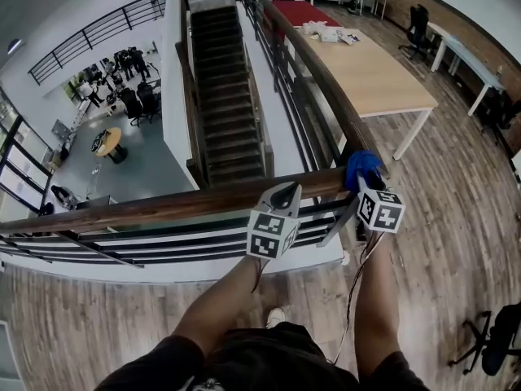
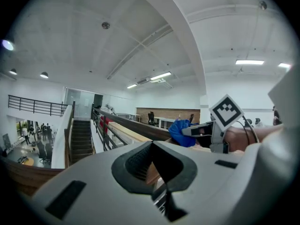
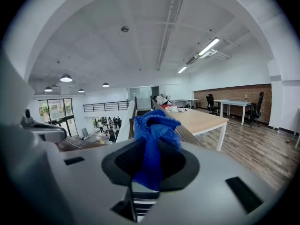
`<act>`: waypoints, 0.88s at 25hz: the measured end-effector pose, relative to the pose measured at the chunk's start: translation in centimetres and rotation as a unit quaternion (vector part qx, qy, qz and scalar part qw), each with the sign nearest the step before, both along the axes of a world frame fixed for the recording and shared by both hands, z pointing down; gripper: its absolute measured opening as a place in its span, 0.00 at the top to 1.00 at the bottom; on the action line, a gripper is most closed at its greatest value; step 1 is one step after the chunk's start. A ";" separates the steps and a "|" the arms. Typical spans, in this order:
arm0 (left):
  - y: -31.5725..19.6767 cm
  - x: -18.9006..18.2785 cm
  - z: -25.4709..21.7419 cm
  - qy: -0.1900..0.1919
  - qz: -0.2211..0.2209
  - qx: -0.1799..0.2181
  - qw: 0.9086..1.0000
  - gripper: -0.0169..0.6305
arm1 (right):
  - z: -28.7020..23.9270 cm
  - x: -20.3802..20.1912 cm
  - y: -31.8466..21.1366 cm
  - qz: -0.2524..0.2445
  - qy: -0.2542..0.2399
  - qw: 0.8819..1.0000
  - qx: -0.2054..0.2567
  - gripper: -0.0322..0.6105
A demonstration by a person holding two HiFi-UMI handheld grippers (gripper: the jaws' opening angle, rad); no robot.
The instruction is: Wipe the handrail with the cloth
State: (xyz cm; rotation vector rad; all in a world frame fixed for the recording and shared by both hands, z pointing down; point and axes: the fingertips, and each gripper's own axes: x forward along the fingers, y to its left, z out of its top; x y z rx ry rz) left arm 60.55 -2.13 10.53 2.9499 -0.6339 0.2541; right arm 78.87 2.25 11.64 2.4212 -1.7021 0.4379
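Blue cloth [image 3: 153, 125] stood bunched between the jaws of the right tool [image 1: 360, 184], which was clenched on it. In the right gripper view the fabric filled the hollow between the two pads and rose above them in a crumpled knot, with a short tail hanging below the pinch.

In the head view the cloth sat right of centre, over the corner of the wooden handrail [image 1: 163, 206]. There the run crossing the frame from the left met the run climbing toward the top centre. The cloth seemed to press on the top of the rail at that corner, though the contact itself could not be made out.

The left tool [image 1: 286, 192] was just left of it, at the middle of the frame. Its jaws were clenched with nothing between them, the closed tips lying over the rail's near edge. Whether they touched the wood could not be told. In the left gripper view the right tool and its blue bundle showed right of centre, near but apart from the left one.

Beyond the rail, stairs [image 1: 220, 96] dropped away at the upper centre. A pale wooden counter [image 1: 374, 76] stood at the upper right.
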 end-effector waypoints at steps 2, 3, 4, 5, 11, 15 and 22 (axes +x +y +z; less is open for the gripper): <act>-0.5 -2.2 0.2 0.009 -0.008 -0.005 1.000 0.97 | -0.4 -3.0 -0.2 -0.017 0.003 1.000 0.020 0.80; -0.8 -3.5 0.4 0.012 -0.011 -0.007 1.000 0.97 | -0.6 -4.9 -0.4 -0.025 0.007 0.999 0.026 0.80; -1.1 -4.9 0.5 0.014 -0.015 -0.010 1.000 0.97 | -0.9 -6.8 -0.7 -0.032 0.013 0.999 0.031 0.80; -1.5 -6.4 0.7 0.016 -0.019 -0.013 1.000 0.97 | -1.2 -8.7 -1.2 -0.039 0.016 0.998 0.036 0.80; -4.6 -17.4 1.7 0.027 -0.070 -0.024 0.997 0.97 | -2.6 -22.3 -4.3 -0.110 0.024 0.991 0.069 0.80; -7.7 -28.7 1.4 0.024 -0.117 -0.025 0.993 0.97 | -3.6 -35.0 -7.0 -0.172 0.021 0.982 0.075 0.80; -13.3 -47.3 6.3 0.013 -0.227 -0.051 0.972 0.97 | 0.6 -54.5 -12.3 -0.293 -0.002 0.954 0.064 0.80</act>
